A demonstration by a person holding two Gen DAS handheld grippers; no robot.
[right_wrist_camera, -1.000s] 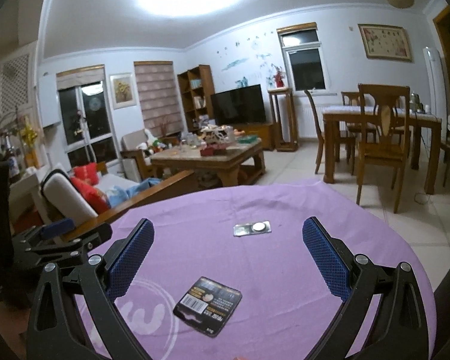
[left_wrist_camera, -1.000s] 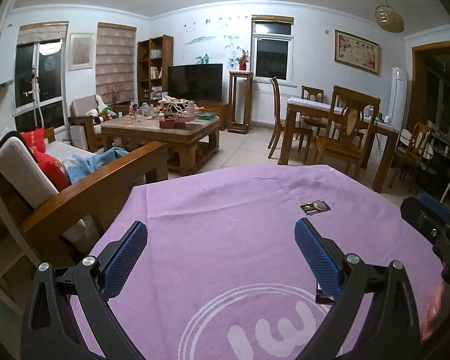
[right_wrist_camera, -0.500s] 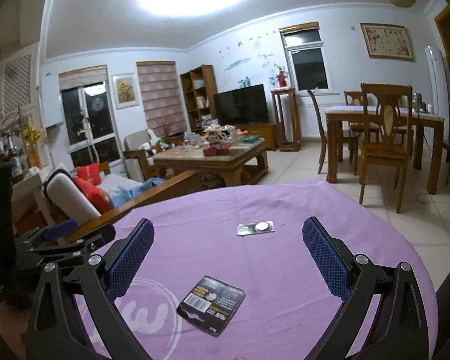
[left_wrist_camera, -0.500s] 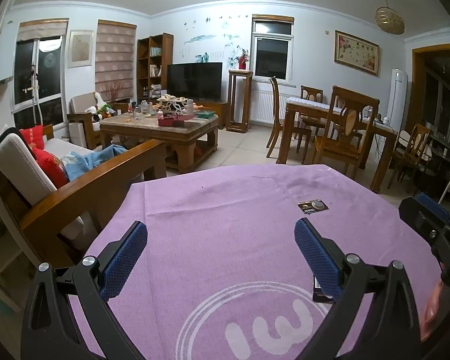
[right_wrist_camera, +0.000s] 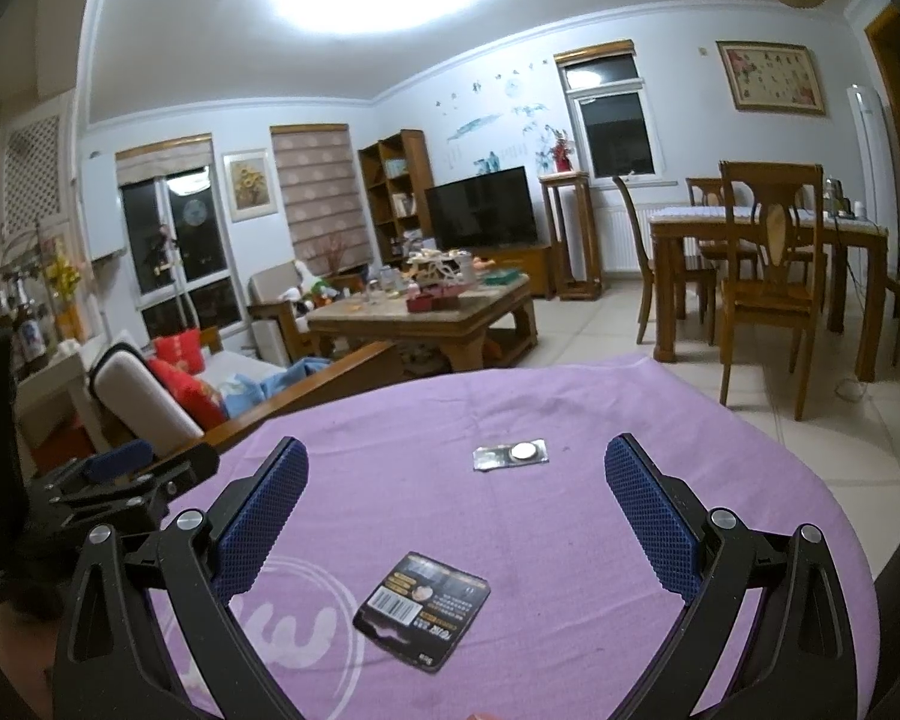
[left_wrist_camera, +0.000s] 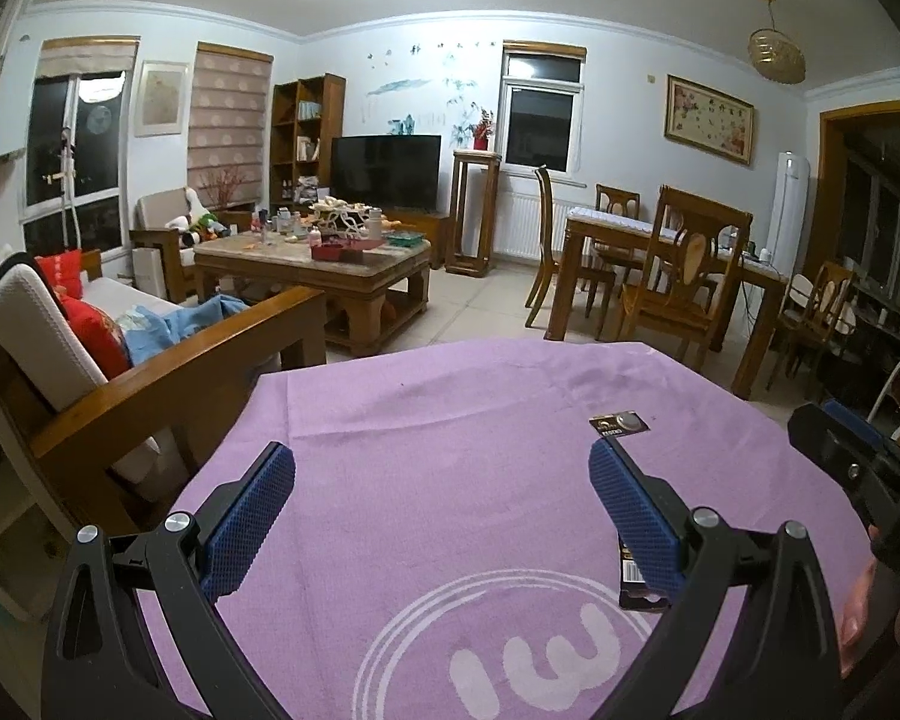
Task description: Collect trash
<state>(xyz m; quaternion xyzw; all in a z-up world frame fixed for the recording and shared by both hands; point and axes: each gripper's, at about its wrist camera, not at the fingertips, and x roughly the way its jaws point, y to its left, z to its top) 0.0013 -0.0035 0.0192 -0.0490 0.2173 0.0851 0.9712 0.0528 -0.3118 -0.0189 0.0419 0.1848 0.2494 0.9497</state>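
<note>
Two pieces of trash lie on the purple tablecloth [right_wrist_camera: 570, 540]. A black battery card with a barcode [right_wrist_camera: 423, 606] lies flat between my right gripper's [right_wrist_camera: 456, 480] open fingers, a little nearer than the tips. Farther off rests a small silver blister strip holding a coin cell [right_wrist_camera: 511, 454]. In the left wrist view the strip [left_wrist_camera: 619, 423] lies just beyond the right fingertip, and the black card [left_wrist_camera: 636, 585] is mostly hidden behind that finger. My left gripper [left_wrist_camera: 441, 480] stands open over bare cloth with nothing in it.
The other gripper shows at the right edge of the left view [left_wrist_camera: 858, 474] and the left edge of the right view [right_wrist_camera: 120, 480]. A wooden sofa arm [left_wrist_camera: 168, 378] borders the table's left side. Dining chairs [right_wrist_camera: 768, 282] stand beyond the far right.
Both cameras have tilted or drifted slightly, so the table and room sit a little lower or shifted in view. Both grippers stay open, and the trash has not moved.
</note>
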